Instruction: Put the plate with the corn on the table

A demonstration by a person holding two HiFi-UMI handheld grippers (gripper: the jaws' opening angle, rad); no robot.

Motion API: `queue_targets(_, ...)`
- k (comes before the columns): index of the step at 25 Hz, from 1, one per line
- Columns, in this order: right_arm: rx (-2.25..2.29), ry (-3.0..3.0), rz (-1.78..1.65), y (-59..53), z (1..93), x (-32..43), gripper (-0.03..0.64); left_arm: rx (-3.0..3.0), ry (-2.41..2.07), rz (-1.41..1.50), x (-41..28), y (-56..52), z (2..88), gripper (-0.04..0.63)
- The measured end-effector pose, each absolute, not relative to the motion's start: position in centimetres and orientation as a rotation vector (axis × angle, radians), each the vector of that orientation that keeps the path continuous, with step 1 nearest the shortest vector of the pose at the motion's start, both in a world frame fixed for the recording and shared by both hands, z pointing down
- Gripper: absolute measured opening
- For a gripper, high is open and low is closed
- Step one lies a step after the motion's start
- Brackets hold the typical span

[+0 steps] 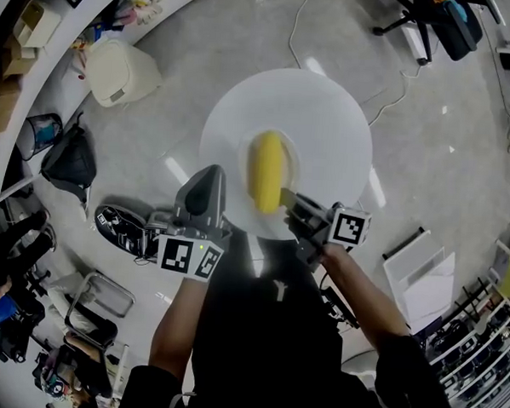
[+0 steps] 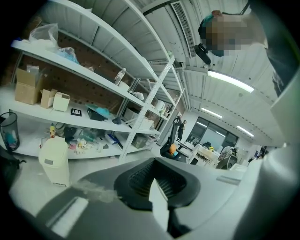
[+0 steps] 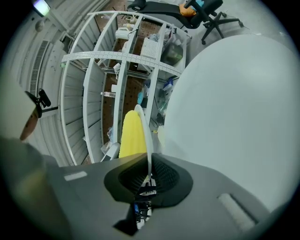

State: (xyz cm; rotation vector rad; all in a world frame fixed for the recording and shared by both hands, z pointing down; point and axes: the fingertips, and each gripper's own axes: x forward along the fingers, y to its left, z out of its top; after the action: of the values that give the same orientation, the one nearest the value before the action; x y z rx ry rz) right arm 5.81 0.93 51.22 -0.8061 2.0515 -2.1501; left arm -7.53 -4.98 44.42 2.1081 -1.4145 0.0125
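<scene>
A small white plate point(image 1: 296, 164) carries a yellow corn cob point(image 1: 267, 170) over the round white table point(image 1: 328, 117). My right gripper point(image 1: 287, 198) is shut on the plate's near rim. In the right gripper view the plate point(image 3: 144, 125) runs edge-on out of the jaws of the right gripper point(image 3: 149, 176). The corn point(image 3: 131, 133) lies on one side of it and the table top point(image 3: 234, 108) on the other, with a gap between plate and table. My left gripper point(image 1: 212, 173) hangs at the table's near left edge, apart from the plate. The left gripper point(image 2: 159, 197) looks shut, with a pale sliver at the seam.
Curved shelves point(image 1: 24, 50) with boxes line the left. A white bin point(image 1: 117, 72) and a black bag point(image 1: 70, 159) sit on the floor below them. An office chair point(image 1: 435, 21) stands beyond the table, and white boards point(image 1: 422, 267) lean at the right.
</scene>
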Motion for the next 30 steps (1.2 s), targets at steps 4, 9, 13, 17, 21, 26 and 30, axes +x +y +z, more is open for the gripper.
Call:
queue_targets(4, -0.806, 2.049, -2.153, 0.5, 52.2, 5.9, 0.029, 2.108, -1.397, 0.017, -6.9, -5.0, 45.4, 0.003)
queue_targets(9, -0.797, 2.048, -2.162, 0.5, 53.4, 5.5, 0.029, 2.098, -1.394, 0.009, -6.9, -5.2, 46.3, 0.003)
queue_targets(13, -0.798, 2.037, -2.18, 0.6, 54.4, 5.5, 0.029, 2.098, -1.388, 0.012, -6.7, -5.4, 47.1, 0.003)
queue_targets(17, -0.798, 2.025, -2.187, 0.6, 55.4, 5.4, 0.029, 2.109, -1.376, 0.023, -6.5, -5.7, 47.8, 0.003)
queue_targets(21, -0.812, 2.008, -2.197, 0.3, 56.6, 5.5, 0.029, 2.108, -1.369, 0.024, -6.7, -6.1, 48.4, 0.003)
queue_targets(26, -0.83, 1.996, -2.198, -0.2, 58.1, 5.3, 0.029, 2.098, -1.365, 0.027, -7.2, -6.4, 49.6, 0.003)
queue_targets(30, -0.835, 1.984, -2.203, -0.6, 58.9, 5.3, 0.029, 2.089, -1.363, 0.026, -7.3, -6.6, 50.2, 0.003)
